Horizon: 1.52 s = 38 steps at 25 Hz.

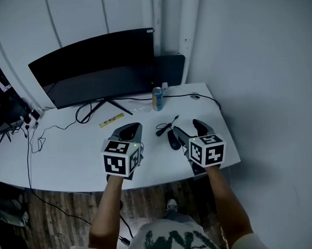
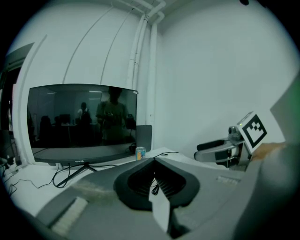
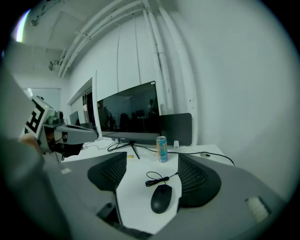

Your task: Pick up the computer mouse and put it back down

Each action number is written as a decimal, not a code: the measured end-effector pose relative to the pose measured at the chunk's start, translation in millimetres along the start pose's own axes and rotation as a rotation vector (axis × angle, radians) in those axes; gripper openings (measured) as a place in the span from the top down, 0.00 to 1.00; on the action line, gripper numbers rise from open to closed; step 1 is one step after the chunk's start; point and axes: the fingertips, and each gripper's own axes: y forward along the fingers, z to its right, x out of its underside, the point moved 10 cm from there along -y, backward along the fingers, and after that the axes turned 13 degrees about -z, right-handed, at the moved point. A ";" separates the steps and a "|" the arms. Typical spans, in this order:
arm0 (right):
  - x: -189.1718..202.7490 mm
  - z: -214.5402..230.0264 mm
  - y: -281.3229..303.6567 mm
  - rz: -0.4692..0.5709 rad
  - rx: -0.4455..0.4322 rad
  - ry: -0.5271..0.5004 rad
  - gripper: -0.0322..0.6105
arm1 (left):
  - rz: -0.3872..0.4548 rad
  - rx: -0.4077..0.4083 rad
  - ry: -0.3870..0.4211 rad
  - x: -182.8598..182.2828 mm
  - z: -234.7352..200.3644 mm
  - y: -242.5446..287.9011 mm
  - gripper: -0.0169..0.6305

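Can (image 1: pixel 157 98) upright on desk (image 1: pixel 69 151), contents unseen; mouse (image 1: pixel 172 141) lies apart

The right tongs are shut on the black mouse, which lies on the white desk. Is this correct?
Not quite: the right tongs are open, jaws wide apart, and do not grip the black mouse, as the right gripper view shows. The mouse does lie on the white desk.

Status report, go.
Left gripper shut, empty. Right gripper open, mouse on table between its jaws, not gripped. Cable coiled just ahead; can farther back.
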 end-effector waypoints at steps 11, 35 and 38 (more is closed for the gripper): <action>38.9 23.9 69.3 -0.181 -0.023 0.047 0.43 | -0.056 0.010 -0.033 26.5 -1.5 46.5 0.97; 99.7 39.3 172.9 -0.440 0.042 0.096 0.33 | -0.145 -0.056 -0.142 77.4 -21.7 71.2 0.97; 102.4 38.7 177.1 -0.459 0.061 0.092 0.33 | -0.151 -0.061 -0.151 80.0 -23.3 71.1 0.97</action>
